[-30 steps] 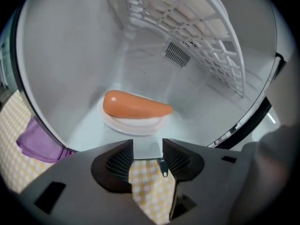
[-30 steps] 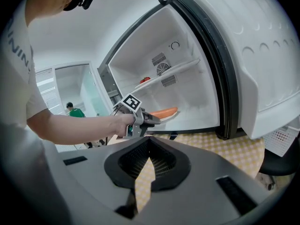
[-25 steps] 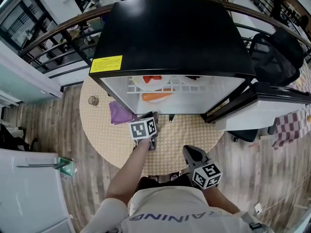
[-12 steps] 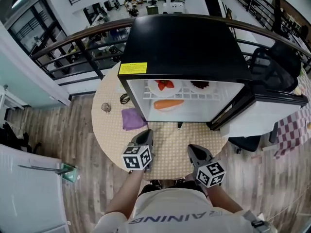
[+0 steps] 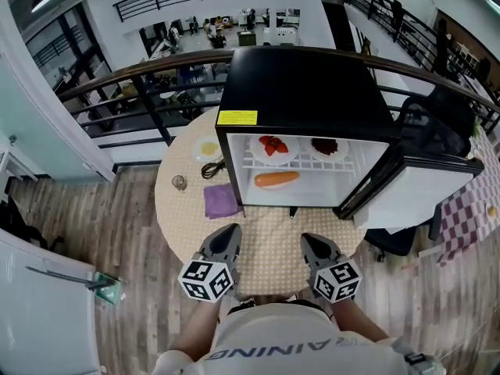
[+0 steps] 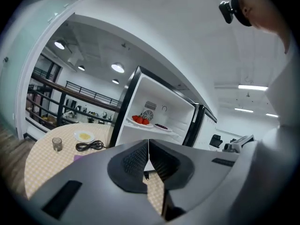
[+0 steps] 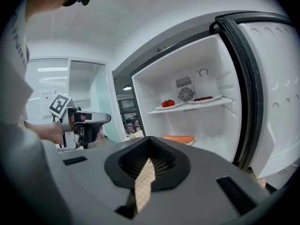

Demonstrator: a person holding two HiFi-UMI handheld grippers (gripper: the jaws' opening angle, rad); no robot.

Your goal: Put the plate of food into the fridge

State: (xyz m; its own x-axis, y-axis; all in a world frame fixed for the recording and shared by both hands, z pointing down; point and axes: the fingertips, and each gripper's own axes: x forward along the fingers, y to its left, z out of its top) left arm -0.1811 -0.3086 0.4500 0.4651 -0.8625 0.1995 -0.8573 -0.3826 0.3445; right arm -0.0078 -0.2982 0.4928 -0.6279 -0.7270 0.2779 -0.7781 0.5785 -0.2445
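The black fridge (image 5: 301,84) stands on the round table with its door (image 5: 414,186) swung open to the right. On its upper shelf sit a plate of strawberries (image 5: 272,147) (image 6: 139,120) (image 7: 168,104) and a plate of dark food (image 5: 324,146). An orange food item on a plate (image 5: 276,180) (image 7: 178,138) lies on the fridge floor. My left gripper (image 5: 228,234) (image 6: 148,146) is shut and empty near the table's front edge. My right gripper (image 5: 309,242) (image 7: 149,144) is beside it, shut and empty.
On the beige patterned table (image 5: 269,241) left of the fridge lie a purple cloth (image 5: 220,200), a small glass (image 5: 179,182), a black cable (image 5: 212,168) and a small plate with yellow food (image 5: 207,147). A railing (image 5: 141,76) runs behind the table.
My left gripper has pulled back from the fridge opening to the table's front edge. The right gripper has barely moved. The head view has tilted up, showing more of the fridge interior.
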